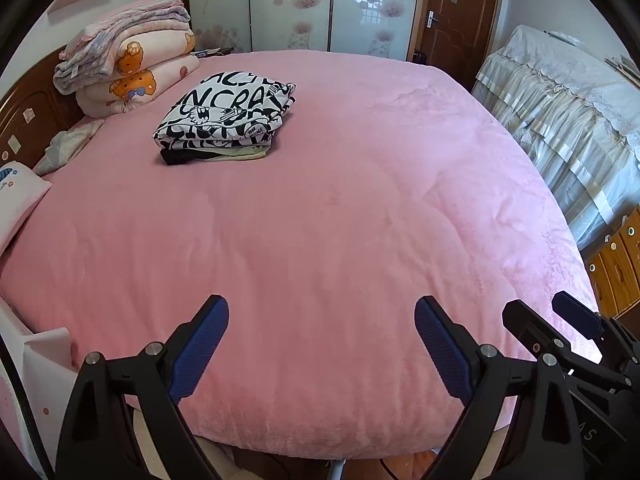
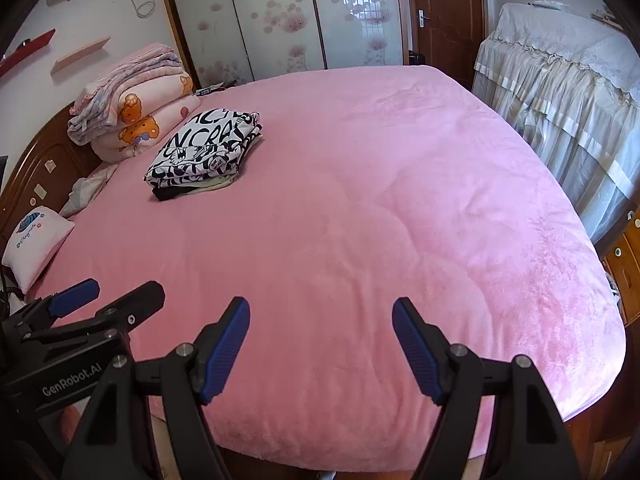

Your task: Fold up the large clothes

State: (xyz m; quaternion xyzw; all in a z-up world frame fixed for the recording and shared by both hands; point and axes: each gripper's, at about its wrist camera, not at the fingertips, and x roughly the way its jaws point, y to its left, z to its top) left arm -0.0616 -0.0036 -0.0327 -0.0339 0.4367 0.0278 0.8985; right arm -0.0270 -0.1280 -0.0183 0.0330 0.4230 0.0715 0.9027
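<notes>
Several folded garments already lie in one stack point(image 1: 226, 120) on the pink bed point(image 1: 340, 220), at about ten o'clock in both wrist views, near the pile of quilts point(image 1: 132, 64) by the headboard. On top is a black-and-white printed garment point(image 2: 208, 148), and under it I see a black one and a pale one, all folded flat. This part of the task looks done. The rest of the bed cover is bare, and I see no unfolded clothing in these views, so I cannot tell whether more pieces wait outside them.

Both tools hang over the near edge of the bed at six o'clock, well apart from the stack. The left gripper point(image 1: 322, 344) has its jaws spread and holds nothing. The right gripper point(image 2: 320, 344) is also spread and empty.
</notes>
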